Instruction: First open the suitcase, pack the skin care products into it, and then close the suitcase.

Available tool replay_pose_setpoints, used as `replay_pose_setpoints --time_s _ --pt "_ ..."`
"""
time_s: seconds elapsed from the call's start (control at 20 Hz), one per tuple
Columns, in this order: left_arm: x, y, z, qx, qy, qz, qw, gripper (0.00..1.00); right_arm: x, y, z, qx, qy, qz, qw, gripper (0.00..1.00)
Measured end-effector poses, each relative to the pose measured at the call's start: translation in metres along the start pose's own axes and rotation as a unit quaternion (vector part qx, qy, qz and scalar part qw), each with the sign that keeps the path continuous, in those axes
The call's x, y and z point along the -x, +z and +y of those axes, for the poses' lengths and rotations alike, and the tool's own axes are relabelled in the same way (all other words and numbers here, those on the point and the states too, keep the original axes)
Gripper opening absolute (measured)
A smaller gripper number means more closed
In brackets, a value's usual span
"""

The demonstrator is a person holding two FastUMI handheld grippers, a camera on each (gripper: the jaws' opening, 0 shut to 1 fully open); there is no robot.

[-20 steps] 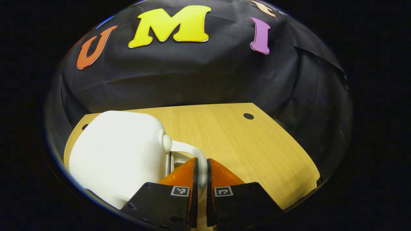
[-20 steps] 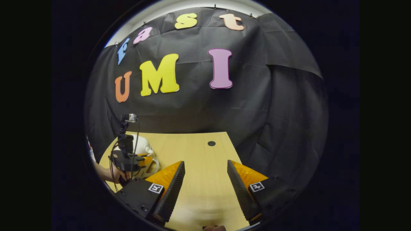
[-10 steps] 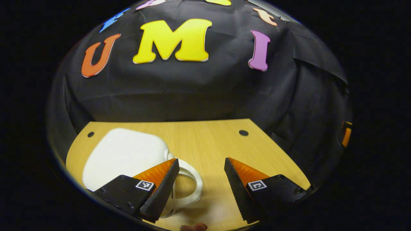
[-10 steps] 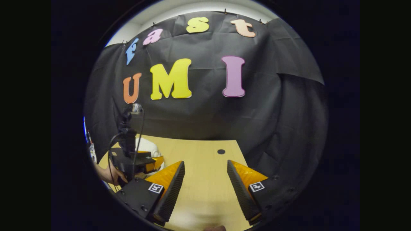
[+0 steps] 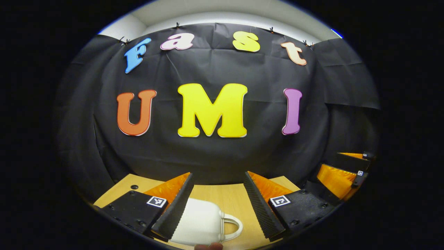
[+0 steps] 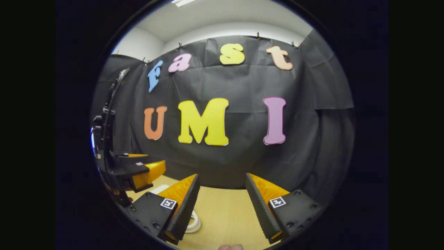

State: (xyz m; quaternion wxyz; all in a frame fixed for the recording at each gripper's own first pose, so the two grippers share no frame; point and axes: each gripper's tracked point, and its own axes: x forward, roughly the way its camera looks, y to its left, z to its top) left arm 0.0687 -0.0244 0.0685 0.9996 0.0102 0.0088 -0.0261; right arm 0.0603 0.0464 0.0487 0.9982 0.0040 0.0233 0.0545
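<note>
The white suitcase (image 5: 197, 222) lies shut on the wooden worktop (image 5: 236, 198), low between the left tongs (image 5: 216, 205), its looped handle (image 5: 231, 227) turned to the right; those tongs stand wide apart and hold nothing, lifted clear above it. With the case closed, the task looks finished, so the sound course is probably to draw both tools straight up and back without brushing the handle. In the right gripper view the right tongs (image 6: 222, 205) also gape empty over bare wood, the handle's curve (image 6: 193, 222) peeking beside the near finger, and the left tool's whole body (image 6: 131, 170) is seen from the side; the left gripper view gives the case's closed shell and the right tool (image 5: 341, 172) at the edge.
</note>
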Motion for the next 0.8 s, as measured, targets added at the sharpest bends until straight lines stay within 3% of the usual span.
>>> replay_pose_setpoints --time_s 0.2,0.55,0.75,0.8 --pt "0.021 0.022 0.019 0.011 0.036 -0.037 0.999 0.92 -0.002 0.011 0.018 -0.007 -0.019 -0.029 0.999 0.78" --pt "0.038 0.021 0.031 0.026 0.054 -0.044 0.997 0.93 0.004 0.021 0.026 -0.002 -0.03 -0.05 0.998 0.78" --pt "0.041 0.023 0.028 0.01 0.058 -0.052 0.997 0.93 0.005 0.023 0.027 -0.008 -0.031 -0.048 0.998 0.78" --pt "0.04 0.024 0.027 0.008 0.056 -0.052 0.997 1.0 0.005 0.022 0.028 -0.009 -0.03 -0.047 0.998 0.78"
